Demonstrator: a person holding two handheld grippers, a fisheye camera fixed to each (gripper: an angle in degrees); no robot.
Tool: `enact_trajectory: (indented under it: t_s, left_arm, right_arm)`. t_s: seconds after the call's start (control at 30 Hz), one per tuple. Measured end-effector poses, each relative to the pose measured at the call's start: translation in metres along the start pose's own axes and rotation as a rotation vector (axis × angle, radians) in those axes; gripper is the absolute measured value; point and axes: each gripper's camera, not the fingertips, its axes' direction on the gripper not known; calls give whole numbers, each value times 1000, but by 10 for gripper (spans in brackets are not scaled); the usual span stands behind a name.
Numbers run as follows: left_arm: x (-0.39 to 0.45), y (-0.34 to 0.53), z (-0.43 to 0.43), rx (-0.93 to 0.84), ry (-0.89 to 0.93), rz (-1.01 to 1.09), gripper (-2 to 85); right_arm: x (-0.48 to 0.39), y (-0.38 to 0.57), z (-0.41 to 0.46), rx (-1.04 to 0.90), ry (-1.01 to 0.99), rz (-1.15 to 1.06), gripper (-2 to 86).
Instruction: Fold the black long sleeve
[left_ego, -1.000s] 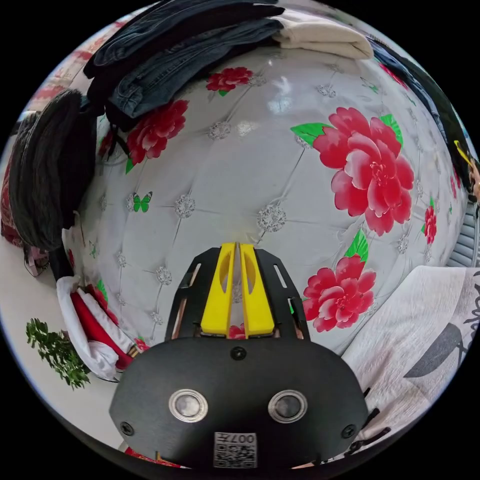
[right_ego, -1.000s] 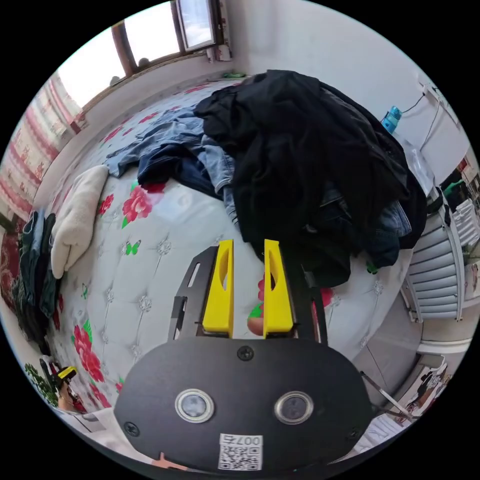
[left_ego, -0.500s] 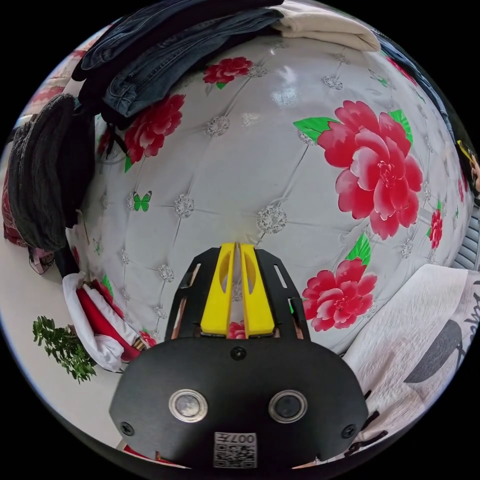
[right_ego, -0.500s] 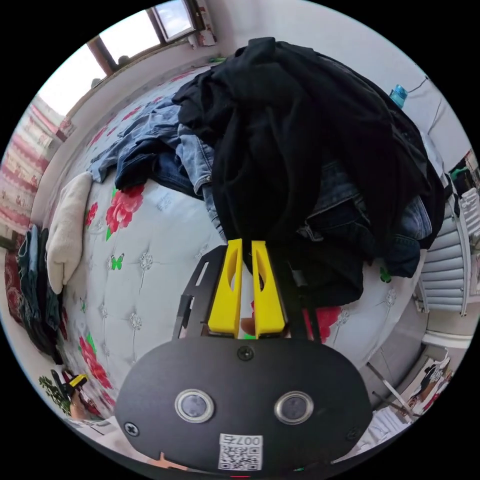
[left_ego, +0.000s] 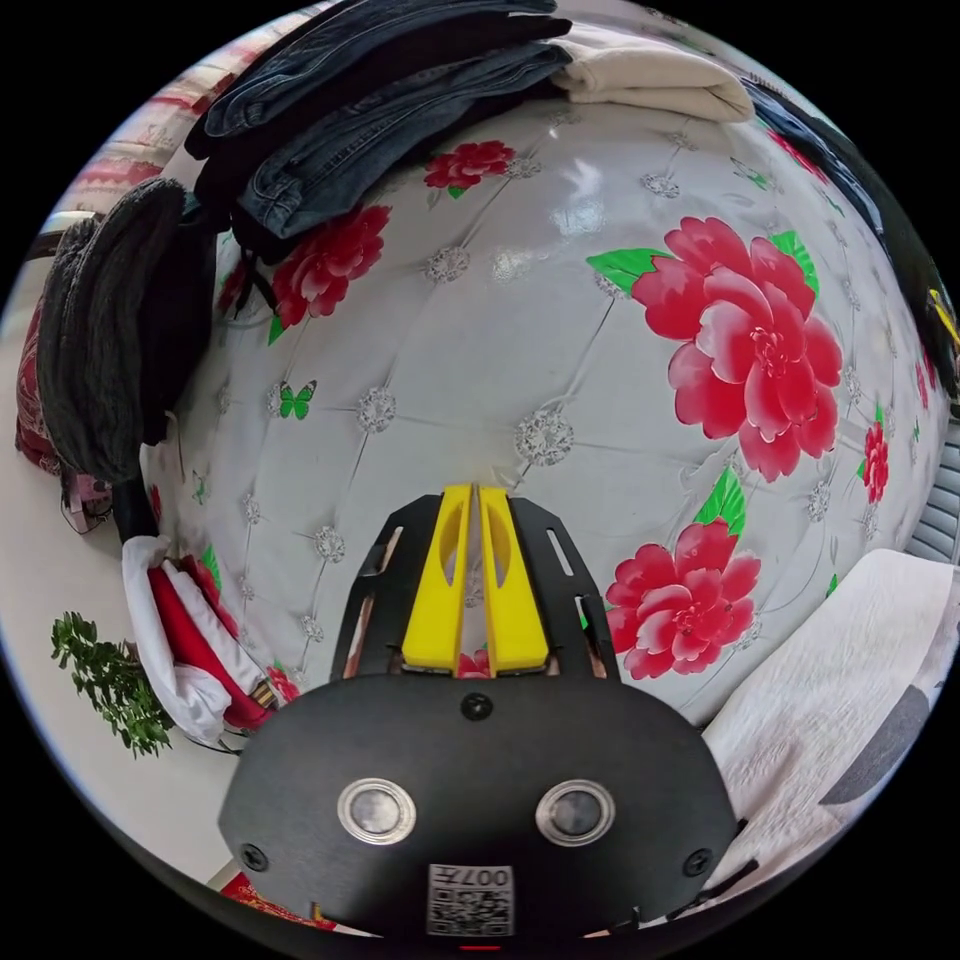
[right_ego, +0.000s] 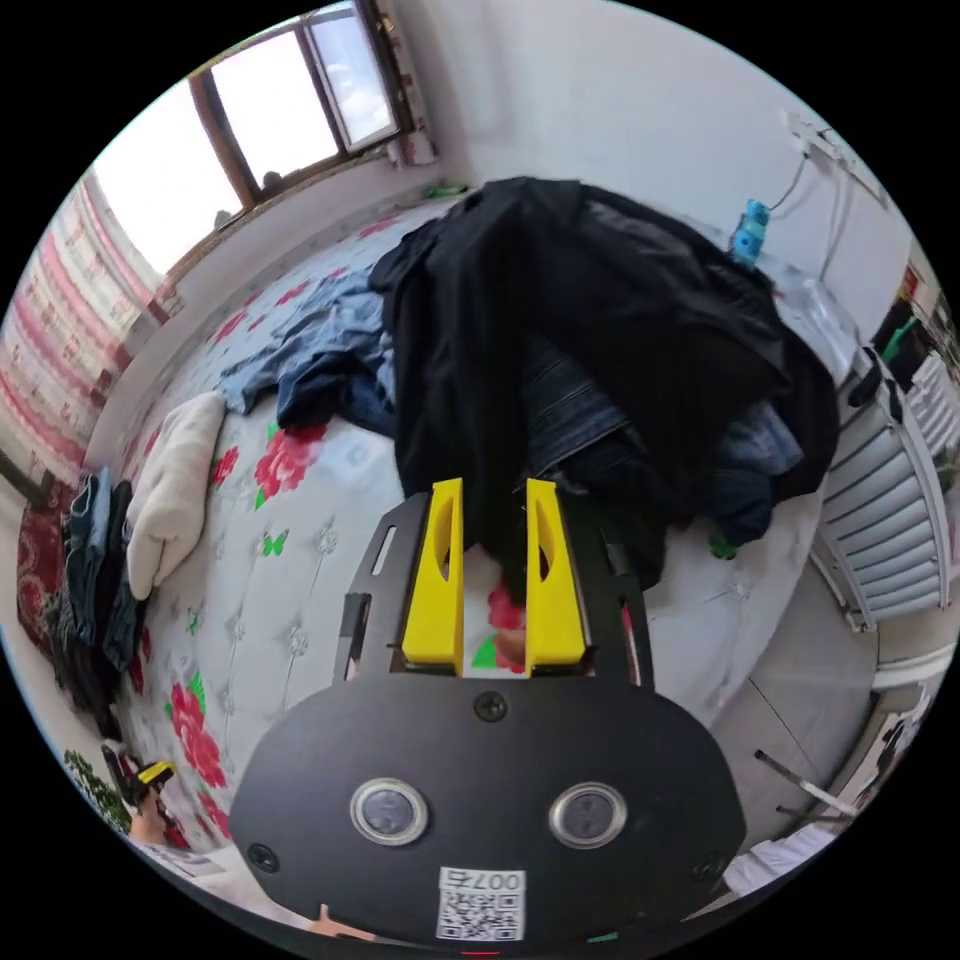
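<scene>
- On the bed (right_ego: 300, 560), white tufted cover with red flowers — clothes sit at both ends, bare stretch of cover between.
- Biggest heap at the far end in the right gripper view: black long sleeve (right_ego: 560, 330) draped over the top of a pile of jeans (right_ego: 320, 360), one dark strip of it hanging down toward the camera.
- Folded stack of denim (left_ego: 380, 130) with a cream folded piece (left_ego: 650, 80) beside it in the left gripper view; a grey knit item (left_ego: 110, 330) hangs off the bed edge near them.
- Right claw (right_ego: 493, 575): jaws apart, the hanging black strip lies between them, tips around it but not pressing — no grip yet.
- Left claw (left_ego: 472, 580): jaws close together, a narrow slit left, nothing between, held over bare bed well away from the heap.
- Handling, a judgement: soft, limp, light knit, no stiffness, will sag and drag from whatever point is pinched. Not fragile, not slippery. Likely to snag on the jeans underneath and pull them along.
- Where to take hold: the hanging strip looks like a sleeve or hem edge — cannot tell which. Good for pulling it free; for spreading flat, better both shoulders or both hem corners, one per claw.
</scene>
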Motion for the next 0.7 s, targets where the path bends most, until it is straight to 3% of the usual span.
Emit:
enact_trajectory:
  t_s: [0.27,0.4,0.53,0.67,0.7]
  left_arm:
    - [4,-7,12,-75,-53,26,-9]
    - [6,-7,24,-110,-108,21,-9]
    - [8,2,35,-109,-179,56,-10]
    - [-2,28,44,-29,-107,51,-10]
    - [-6,37,44,9,-53,26,-10]
  right_arm:
    - [70,-72,6,46,142,67,95]
    - [101,-96,62,-235,142,117,73]
    - [98,-91,61,-225,206,-53,33]
    - [108,-77,29,-155,4,-144,13]
    - [117,-72,9,-106,-143,-147,9]
